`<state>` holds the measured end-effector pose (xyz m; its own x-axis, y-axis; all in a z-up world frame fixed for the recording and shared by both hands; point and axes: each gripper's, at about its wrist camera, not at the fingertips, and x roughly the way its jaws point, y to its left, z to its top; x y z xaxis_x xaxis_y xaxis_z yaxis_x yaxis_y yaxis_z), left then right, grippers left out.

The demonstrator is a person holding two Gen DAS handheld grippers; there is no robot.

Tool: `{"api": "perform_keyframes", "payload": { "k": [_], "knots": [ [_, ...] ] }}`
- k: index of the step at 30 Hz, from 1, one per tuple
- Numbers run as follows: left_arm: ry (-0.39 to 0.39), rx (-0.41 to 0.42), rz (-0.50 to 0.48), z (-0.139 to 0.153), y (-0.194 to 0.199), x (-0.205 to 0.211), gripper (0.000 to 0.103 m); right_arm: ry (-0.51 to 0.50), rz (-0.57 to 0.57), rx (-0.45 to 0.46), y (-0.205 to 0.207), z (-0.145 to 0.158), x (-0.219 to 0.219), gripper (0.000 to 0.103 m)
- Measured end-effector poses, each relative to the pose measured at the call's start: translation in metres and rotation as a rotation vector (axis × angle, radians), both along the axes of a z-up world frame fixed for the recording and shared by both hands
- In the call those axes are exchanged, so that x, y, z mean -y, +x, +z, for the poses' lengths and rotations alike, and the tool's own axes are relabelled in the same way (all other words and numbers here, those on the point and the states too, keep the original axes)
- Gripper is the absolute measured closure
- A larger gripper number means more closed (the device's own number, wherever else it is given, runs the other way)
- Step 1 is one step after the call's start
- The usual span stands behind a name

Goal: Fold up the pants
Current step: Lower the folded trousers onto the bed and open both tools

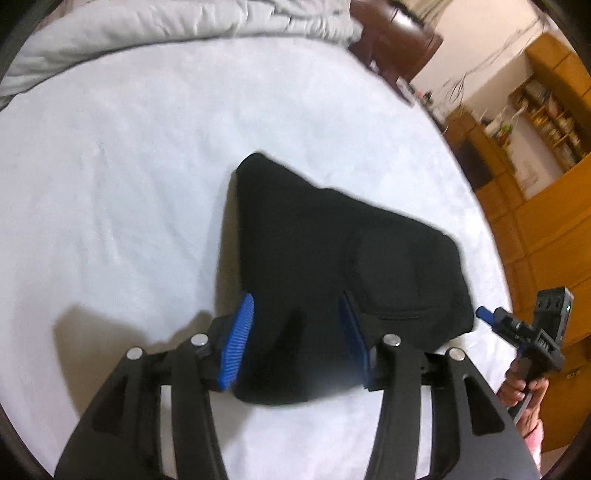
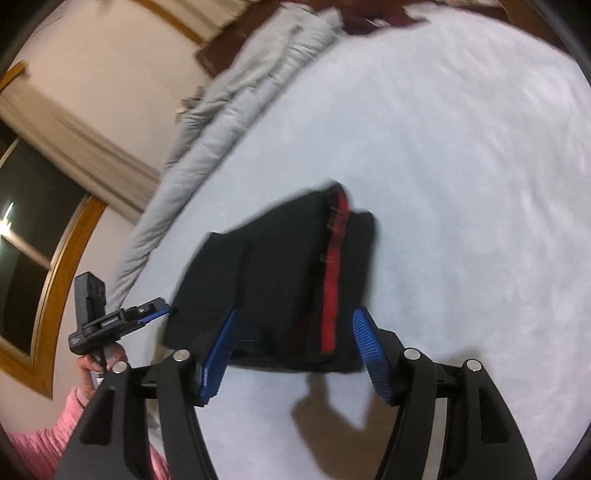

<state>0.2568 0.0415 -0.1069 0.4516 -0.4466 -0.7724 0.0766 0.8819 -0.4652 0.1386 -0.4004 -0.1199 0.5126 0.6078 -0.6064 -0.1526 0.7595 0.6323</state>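
The black pants (image 1: pixel 332 251) lie folded into a compact bundle on the white bed sheet (image 1: pixel 129 166). In the right wrist view the pants (image 2: pixel 280 280) show a red side stripe (image 2: pixel 334 280). My left gripper (image 1: pixel 295 339) has its blue pads wide apart with the near end of the bundle between them. My right gripper (image 2: pixel 295 347) is also wide apart around the near edge of the bundle. Each gripper shows in the other's view, the right gripper (image 1: pixel 484 315) and the left gripper (image 2: pixel 162 314) both at the bundle's side.
A grey duvet (image 1: pixel 166 33) is bunched along the far edge of the bed. Wooden cabinets and shelves (image 1: pixel 535 155) stand to the right. A window with a wooden frame (image 2: pixel 33 258) and a curtain are on the left wall.
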Motion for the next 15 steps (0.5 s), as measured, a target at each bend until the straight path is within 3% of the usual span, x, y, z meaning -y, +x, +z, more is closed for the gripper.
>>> {"api": "perform_keyframes", "payload": {
  "k": [5,9,13,15],
  "knots": [
    [-0.002,-0.003,-0.030,0.007,-0.005,0.031,0.047,-0.021,0.069,-0.026,0.008,0.009,-0.042,0.043],
    [0.080,-0.061,-0.064,-0.027,-0.020,0.025,0.047,-0.061,0.033,-0.118,0.016,-0.021,-0.044,0.047],
    [0.074,-0.113,-0.069,-0.053,-0.011,0.024,0.051,0.033,-0.013,-0.178,0.017,-0.055,-0.024,0.064],
    [0.079,-0.107,-0.072,-0.054,-0.009,0.025,0.051,0.063,-0.020,-0.178,0.015,-0.058,-0.020,0.066]
  ]
}}
